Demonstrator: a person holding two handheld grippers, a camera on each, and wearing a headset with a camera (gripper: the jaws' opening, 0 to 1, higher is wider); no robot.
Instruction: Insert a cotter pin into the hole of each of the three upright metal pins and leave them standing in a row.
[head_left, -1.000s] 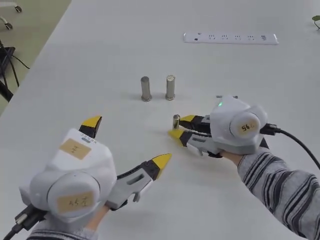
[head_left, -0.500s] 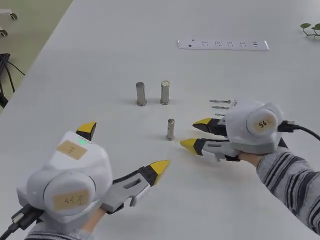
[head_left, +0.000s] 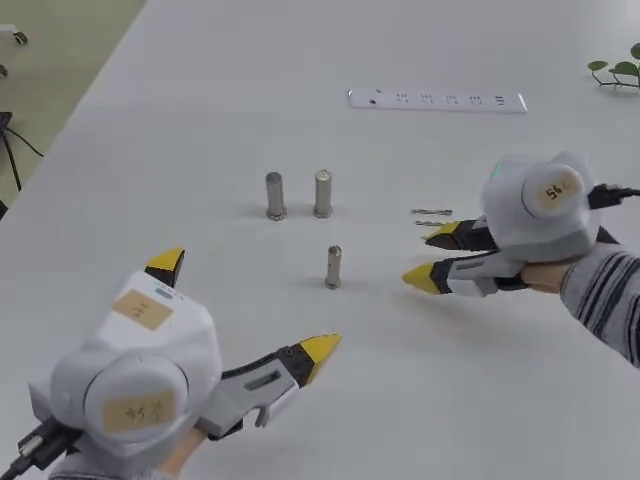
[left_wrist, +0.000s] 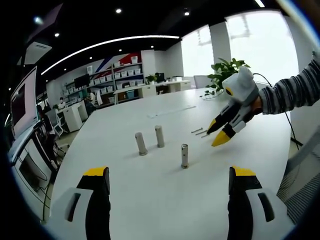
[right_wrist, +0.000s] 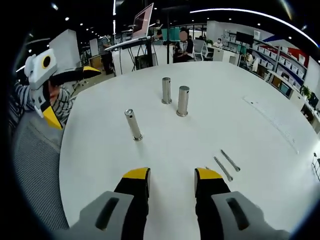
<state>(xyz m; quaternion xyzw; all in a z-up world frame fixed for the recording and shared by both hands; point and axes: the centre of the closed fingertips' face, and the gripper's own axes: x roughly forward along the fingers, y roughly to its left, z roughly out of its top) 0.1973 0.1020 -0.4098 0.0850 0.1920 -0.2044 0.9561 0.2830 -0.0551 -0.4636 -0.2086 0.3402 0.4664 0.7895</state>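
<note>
Pins: two metal pins (head_left: 275, 195) upright side by side on worktop (head_left: 200, 130), third pin (head_left: 334, 267) upright nearer, apart | cotter pins (head_left: 431, 212) lying flat just beside right gripper (head_left: 430, 257), perhaps three | right fingers parted, empty | left gripper (head_left: 243, 305) fingers spread wide, empty

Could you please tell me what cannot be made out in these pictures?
- Cotter pins: in the head view the right gripper covers part of the group, so the count is unsure.
- Hole of the near metal pin: head view, too small to tell.
- Plant: head view, cut off by the right edge.
</note>
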